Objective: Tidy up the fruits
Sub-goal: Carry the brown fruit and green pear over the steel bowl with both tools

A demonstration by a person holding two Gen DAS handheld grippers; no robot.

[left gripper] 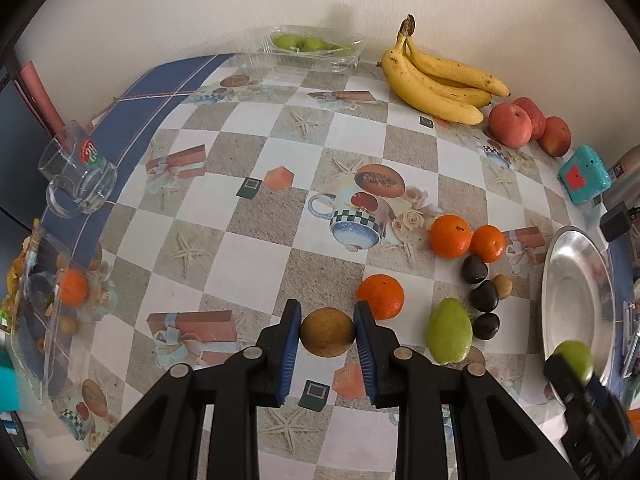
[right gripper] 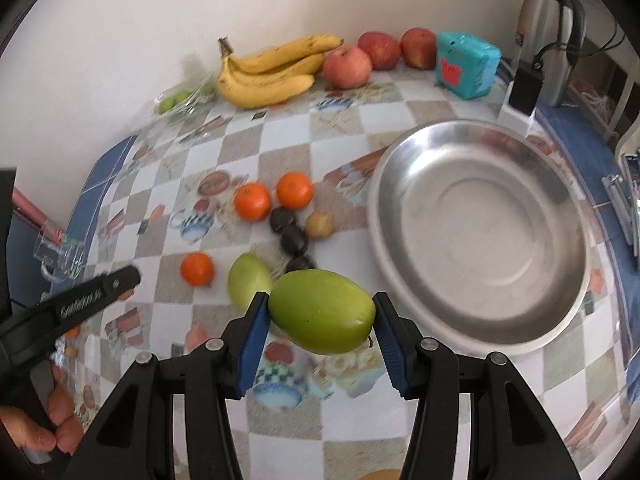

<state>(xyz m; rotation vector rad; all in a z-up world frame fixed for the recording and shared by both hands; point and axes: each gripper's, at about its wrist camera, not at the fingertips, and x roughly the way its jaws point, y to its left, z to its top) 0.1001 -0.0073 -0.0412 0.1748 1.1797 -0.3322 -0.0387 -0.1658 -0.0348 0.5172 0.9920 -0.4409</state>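
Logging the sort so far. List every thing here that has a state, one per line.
Left gripper: shut on round brown fruit, lifted.
Right gripper: shut on green mango, lifted.
Steel bowl: empty.
Glass mug: upright, empty.
Second green mango: lying on table.
Clear tray: holds green fruit.

- I worked at a home dining table (left gripper: pixel 280 184) under a printed checkered oilcloth.
- Bananas (left gripper: pixel 436 80), apples (left gripper: pixel 510 126), a glass mug (left gripper: pixel 76 176) and a steel thermos flask (right gripper: pixel 550 28) stood against the plain wall.
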